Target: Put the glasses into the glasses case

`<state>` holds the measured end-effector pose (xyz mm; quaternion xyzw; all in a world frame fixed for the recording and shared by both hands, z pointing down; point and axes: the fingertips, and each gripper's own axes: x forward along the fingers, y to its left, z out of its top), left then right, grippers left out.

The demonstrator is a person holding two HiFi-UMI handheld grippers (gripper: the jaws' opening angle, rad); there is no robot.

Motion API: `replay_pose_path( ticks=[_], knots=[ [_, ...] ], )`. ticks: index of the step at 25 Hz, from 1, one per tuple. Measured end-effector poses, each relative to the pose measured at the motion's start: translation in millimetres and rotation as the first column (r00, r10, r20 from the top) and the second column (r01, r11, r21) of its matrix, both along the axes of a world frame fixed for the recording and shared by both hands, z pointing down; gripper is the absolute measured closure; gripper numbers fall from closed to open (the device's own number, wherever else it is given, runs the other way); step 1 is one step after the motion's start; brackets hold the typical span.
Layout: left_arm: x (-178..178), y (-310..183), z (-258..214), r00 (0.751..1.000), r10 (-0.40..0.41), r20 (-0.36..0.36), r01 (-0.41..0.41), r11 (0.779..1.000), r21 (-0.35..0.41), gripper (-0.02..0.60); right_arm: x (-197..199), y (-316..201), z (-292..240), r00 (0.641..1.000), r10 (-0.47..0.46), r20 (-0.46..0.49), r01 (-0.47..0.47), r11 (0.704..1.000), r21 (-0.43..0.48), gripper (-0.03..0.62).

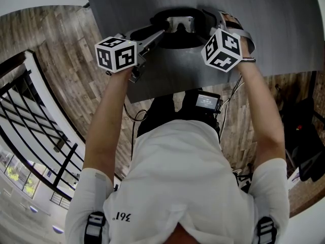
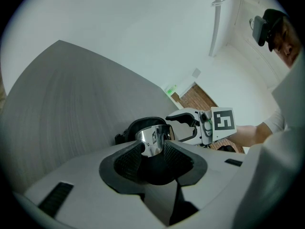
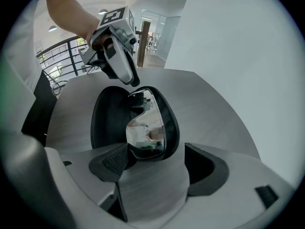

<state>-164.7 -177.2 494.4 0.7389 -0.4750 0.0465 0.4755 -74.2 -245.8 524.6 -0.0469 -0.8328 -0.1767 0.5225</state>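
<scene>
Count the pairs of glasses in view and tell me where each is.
1. The glasses lie in the open case on the grey table, the left gripper shut on one end.

The person wears a white short-sleeved shirt [image 1: 177, 177] and black buckled shoulder straps [image 1: 94, 226]. The light-grey left gripper [image 2: 152, 151] and right gripper [image 3: 157, 159] carry black ribbed pads [image 2: 127, 160]; white cubes with black square markers [image 1: 116, 54] sit behind the fingers [image 3: 209, 168].

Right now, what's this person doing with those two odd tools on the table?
A person works a gripper in each hand over a grey table. The left gripper has its jaws closed on one end of the mirrored glasses, which lie in the open black glasses case. The right gripper sits at the other end, jaws open, empty.
</scene>
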Motion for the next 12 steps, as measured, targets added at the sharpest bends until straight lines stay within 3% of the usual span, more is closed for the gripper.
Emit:
replay_pose_path(
  ticks=[12],
  knots=[
    [0.9, 0.8, -1.4, 1.0, -0.001, -0.003, 0.001, 1.0, 0.0, 0.43, -2.9, 3.3, -5.2, 0.999, 0.028, 0.04, -0.025, 0.996, -0.08, 0.238]
  ],
)
